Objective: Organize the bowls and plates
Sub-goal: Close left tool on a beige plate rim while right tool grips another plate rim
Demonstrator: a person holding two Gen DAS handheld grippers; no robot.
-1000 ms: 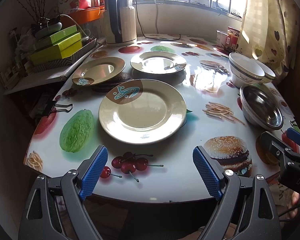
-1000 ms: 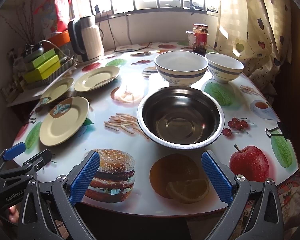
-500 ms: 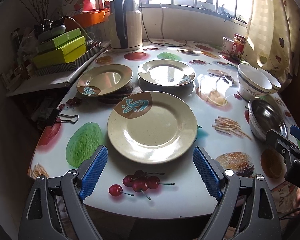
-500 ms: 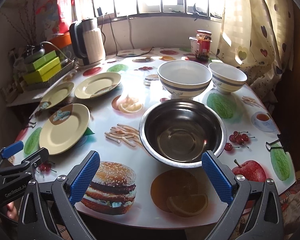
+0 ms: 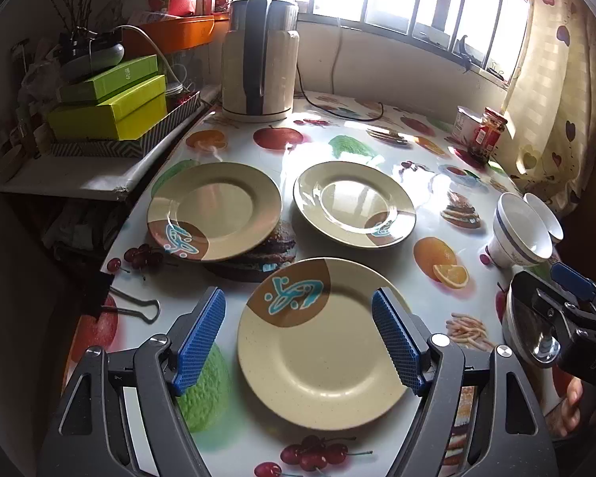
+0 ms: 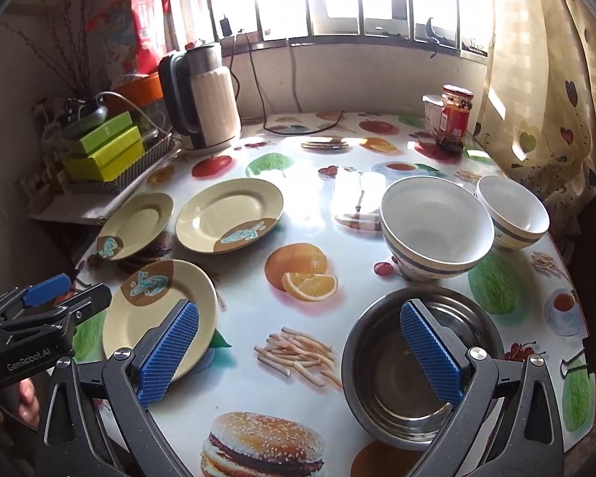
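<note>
Glossy fruit-print table (image 5: pixel 425 183), round speckled plate (image 5: pixel 322 342) between closing left fingers (image 5: pixel 202 338), right fingers (image 6: pixel 171 353) spread.

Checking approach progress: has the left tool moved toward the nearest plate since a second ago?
Yes. The left tool advanced; its closing pads now flank the nearest plate.

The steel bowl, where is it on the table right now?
In the right wrist view the steel bowl sits at the table's near right, just in front of the larger white bowl.
</note>
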